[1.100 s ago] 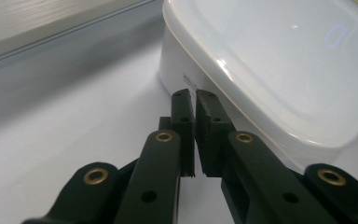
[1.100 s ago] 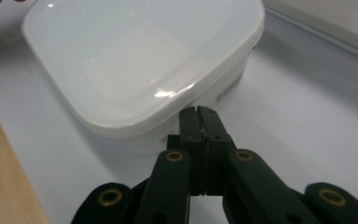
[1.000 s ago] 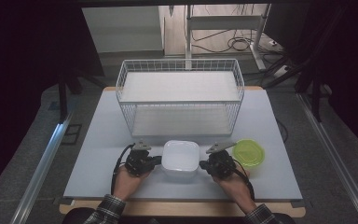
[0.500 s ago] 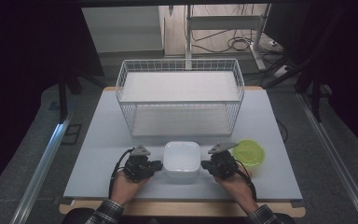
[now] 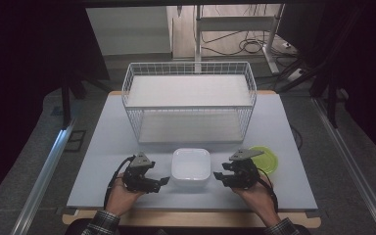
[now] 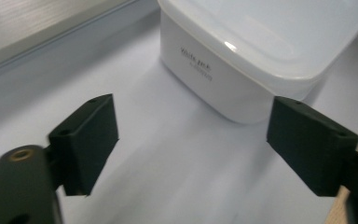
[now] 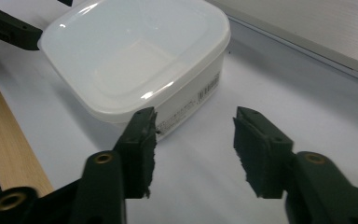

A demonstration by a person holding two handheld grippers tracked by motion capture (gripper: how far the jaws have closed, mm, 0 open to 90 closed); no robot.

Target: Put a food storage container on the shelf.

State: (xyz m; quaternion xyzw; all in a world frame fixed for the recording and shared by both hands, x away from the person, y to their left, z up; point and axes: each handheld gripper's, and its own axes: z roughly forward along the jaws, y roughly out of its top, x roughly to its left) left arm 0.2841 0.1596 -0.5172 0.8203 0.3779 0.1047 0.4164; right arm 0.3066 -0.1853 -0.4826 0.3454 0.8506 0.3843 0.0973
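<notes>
A white square plastic container (image 5: 191,167) with its lid on rests on the pale table (image 5: 103,147) near the front edge. My left gripper (image 5: 163,181) lies just left of it, pointing at its side. In the left gripper view the left gripper (image 6: 196,140) stands open and its jaws have just been opening, with bare table between them and the container (image 6: 261,56) beyond. My right gripper (image 5: 217,176) lies just right of the container. Its jaws (image 7: 196,144) have also just been opening and hold nothing, and the container (image 7: 140,60) sits a little ahead.
A white wire basket (image 5: 190,100) stands behind the container at mid table. A round green lid (image 5: 266,159) lies flat behind my right hand. The table's wooden front edge (image 5: 191,219) runs close under both hands.
Both grippers' jaws have gone from shut to open. Both hands stay beside the container, which has not moved.
</notes>
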